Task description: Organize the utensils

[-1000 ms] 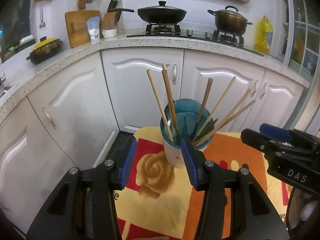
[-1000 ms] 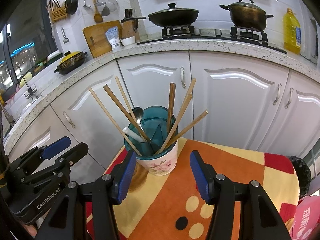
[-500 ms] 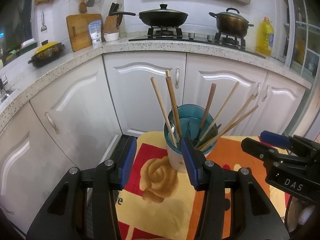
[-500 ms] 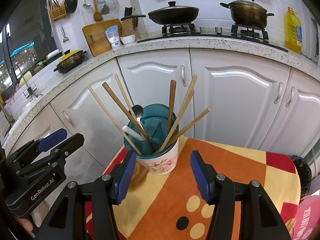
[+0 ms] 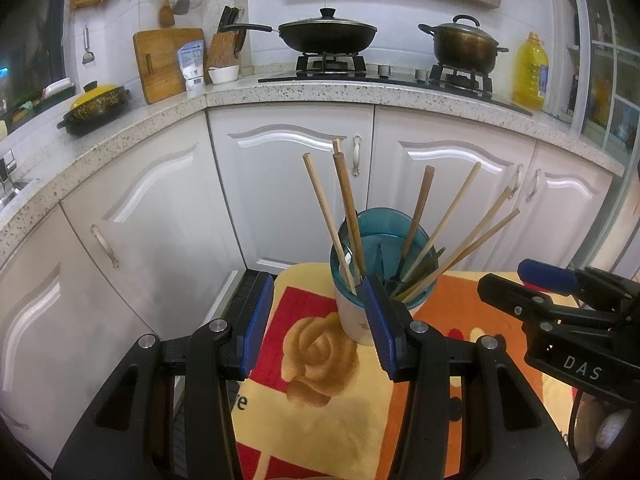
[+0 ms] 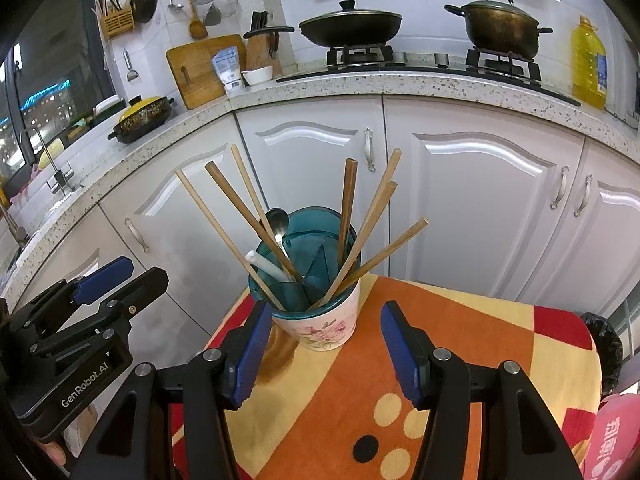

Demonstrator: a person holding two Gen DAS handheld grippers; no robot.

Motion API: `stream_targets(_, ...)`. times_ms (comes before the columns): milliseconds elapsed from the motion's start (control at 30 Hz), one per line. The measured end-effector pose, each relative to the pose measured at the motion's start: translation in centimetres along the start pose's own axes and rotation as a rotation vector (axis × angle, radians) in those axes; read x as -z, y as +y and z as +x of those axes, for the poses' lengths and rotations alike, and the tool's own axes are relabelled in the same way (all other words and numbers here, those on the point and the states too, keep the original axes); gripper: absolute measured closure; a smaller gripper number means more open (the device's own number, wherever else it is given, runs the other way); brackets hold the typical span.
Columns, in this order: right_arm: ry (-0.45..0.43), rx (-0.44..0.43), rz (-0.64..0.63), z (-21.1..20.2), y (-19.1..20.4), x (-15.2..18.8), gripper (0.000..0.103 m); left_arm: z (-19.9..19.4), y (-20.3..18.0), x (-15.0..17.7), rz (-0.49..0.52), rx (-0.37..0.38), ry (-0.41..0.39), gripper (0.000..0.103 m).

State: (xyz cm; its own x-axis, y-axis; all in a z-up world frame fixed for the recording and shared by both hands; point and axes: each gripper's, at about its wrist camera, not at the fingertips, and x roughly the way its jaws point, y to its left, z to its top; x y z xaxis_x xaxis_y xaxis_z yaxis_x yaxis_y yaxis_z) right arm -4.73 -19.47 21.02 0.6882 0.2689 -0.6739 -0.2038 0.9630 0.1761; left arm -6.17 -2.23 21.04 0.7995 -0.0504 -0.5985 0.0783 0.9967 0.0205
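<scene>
A white flowered utensil cup (image 6: 320,326) with a teal divided insert stands at the far edge of a small cloth-covered table (image 6: 360,400); it also shows in the left wrist view (image 5: 352,316). Several wooden chopsticks (image 6: 348,212), a metal spoon (image 6: 277,220) and a white handle (image 6: 264,265) stand in it. My left gripper (image 5: 318,320) is open and empty, just left of the cup. My right gripper (image 6: 322,354) is open and empty, just in front of the cup.
White kitchen cabinets (image 5: 288,184) curve behind the table. The stone counter (image 5: 320,90) holds a wok, a pot, a yellow oil bottle (image 5: 529,70), a cutting board and a yellow casserole. A black bin (image 6: 608,344) stands at the right.
Both grippers have drifted slightly back and up; the left one turned a little, so the cup sits further right in its view. Both stay open and empty.
</scene>
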Motion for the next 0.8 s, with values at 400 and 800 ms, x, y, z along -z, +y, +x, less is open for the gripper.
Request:
stream_targets(400, -0.003, 0.001, 0.002, -0.04, 0.08, 0.01, 0.048, -0.01, -0.02, 0.0, 0.001, 0.0, -0.001, 0.057)
stream_targets(800, 0.004, -0.001, -0.013, 0.03, 0.4, 0.03, 0.047, -0.06, -0.03, 0.01, 0.0, 0.002, 0.0, 0.057)
